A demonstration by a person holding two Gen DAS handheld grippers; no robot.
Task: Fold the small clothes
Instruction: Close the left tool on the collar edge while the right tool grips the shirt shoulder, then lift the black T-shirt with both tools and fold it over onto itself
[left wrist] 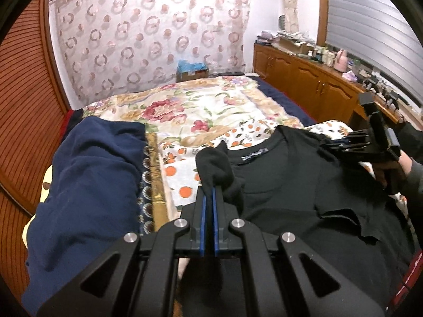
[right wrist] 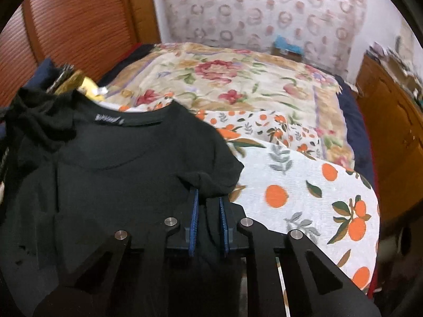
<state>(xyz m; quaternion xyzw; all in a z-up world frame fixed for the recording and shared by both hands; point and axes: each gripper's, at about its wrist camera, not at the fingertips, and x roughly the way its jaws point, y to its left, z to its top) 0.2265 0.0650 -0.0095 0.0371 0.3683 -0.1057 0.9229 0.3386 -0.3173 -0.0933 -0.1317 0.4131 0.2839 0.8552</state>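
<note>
Nearest, the left gripper (left wrist: 208, 189) is clamped on a bunched shoulder of the black T-shirt (left wrist: 285, 185). The right gripper (right wrist: 207, 198) has its tongs apart, shirt fabric bunched between them. The shirt lies on the orange-print cloth (right wrist: 304, 185) at the bed's near edge, a navy garment (left wrist: 90, 179) beside it. Beyond spreads the floral bedspread (left wrist: 185, 105). Farther still, a circle-patterned curtain (left wrist: 148, 31), with a cluttered wooden cabinet (left wrist: 304, 79) along the bed's right side.
</note>
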